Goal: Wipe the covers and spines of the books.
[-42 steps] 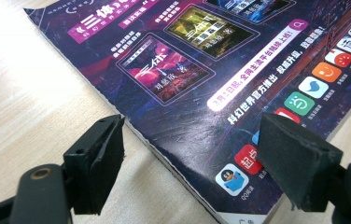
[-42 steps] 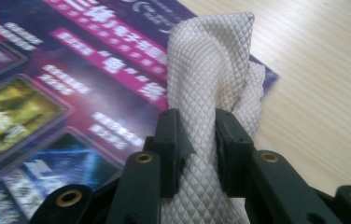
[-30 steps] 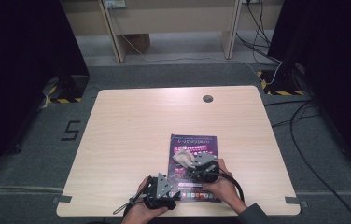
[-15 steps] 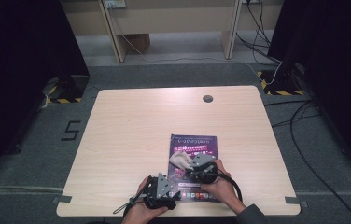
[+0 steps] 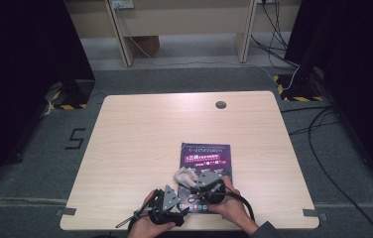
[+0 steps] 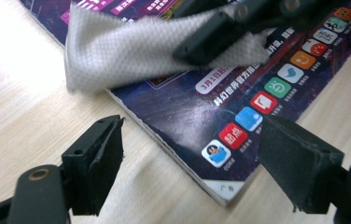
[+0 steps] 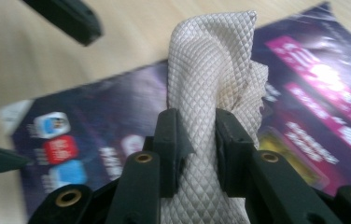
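1. The right gripper (image 7: 197,140) has its jaws clamped on a white wipe (image 7: 211,84), which rests on the near half of a dark magazine (image 5: 205,168). The magazine lies flat on the worktop (image 5: 140,139), toward 5 o'clock of it in the high view.
2. The left gripper (image 6: 187,163) hovers with its jaws wide apart and nothing between them, just off the magazine's near corner, at about 7 o'clock from the right gripper in the high view.
3. Risk: nothing pins the magazine. A wiping stroke could drag it across the smooth worktop or spin it, since the left jaws are near its corner without touching it.
4. Risk: the wipe is bunched into a narrow fold between the right jaws. If it catches on the cover's edge it might pull out of the grip, or the hard jaw tips might scrape the glossy cover.
5. Risk: the two grippers sit close together; a stroke toward 7 o'clock could knock one against the other.
6. Hard to make out: in the high view the hands and grippers cover the magazine's near edge, so I cannot tell how close it lies to the worktop's edge.
7. The right gripper view is blurred, the cover's print is unreadable there, and whether any dirt remains on the cover is not clear.
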{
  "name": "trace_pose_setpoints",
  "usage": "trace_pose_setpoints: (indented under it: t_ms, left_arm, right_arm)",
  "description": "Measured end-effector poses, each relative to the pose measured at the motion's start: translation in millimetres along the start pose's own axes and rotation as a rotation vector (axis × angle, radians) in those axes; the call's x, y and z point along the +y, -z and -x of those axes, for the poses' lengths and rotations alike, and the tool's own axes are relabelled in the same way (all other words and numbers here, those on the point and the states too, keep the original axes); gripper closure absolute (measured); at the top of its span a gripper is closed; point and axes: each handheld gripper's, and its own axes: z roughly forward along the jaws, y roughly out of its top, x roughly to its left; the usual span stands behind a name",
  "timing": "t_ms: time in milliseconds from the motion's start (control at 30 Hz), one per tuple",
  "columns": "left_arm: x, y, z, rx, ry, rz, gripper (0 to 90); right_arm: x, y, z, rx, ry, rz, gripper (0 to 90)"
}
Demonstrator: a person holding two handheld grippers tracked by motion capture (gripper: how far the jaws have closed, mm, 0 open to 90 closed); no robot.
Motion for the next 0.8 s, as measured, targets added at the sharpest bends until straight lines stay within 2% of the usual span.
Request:
trace_pose_setpoints:
  t_ms: [133, 200, 300, 500, 567, 700, 800]
  left_arm:
    - [-2.6, 5.5, 1.1, 0.0, -0.005, -0.007, 21.6]
    - [-3.7, 8.2, 2.0, 0.0, -0.007, -0.006, 21.6]
    - [-5.5, 11.3, 2.2, 0.001, -0.004, 0.001, 21.6]
    - [-9.3, 15.5, 0.3, 0.009, 0.007, 0.0, 21.6]
    - [-10.2, 16.4, 1.3, 0.007, 0.003, -0.004, 21.6]
    - [-11.7, 16.8, 5.1, -0.003, -0.008, -0.011, 21.6]
    - [-12.2, 18.0, 7.2, -0.005, -0.013, -0.011, 21.6]
  right_arm:
    - [0.2, 1.1, -3.8, 0.022, 0.019, 0.005, 72.6]
    - [-0.3, 1.7, -0.3, 0.036, 0.0, -0.001, 73.2]
    - [-3.2, 4.0, 10.8, -0.005, -0.006, -0.013, 73.1]
    - [-19.6, 15.8, 48.6, -0.109, -0.092, -0.021, 73.2]
    - [-23.8, 19.5, 53.4, -0.12, -0.11, -0.021, 73.1]
    - [-23.3, 20.6, 44.7, -0.138, -0.069, -0.033, 73.4]
    - [-20.6, 18.6, 33.9, -0.109, -0.047, -0.025, 73.5]
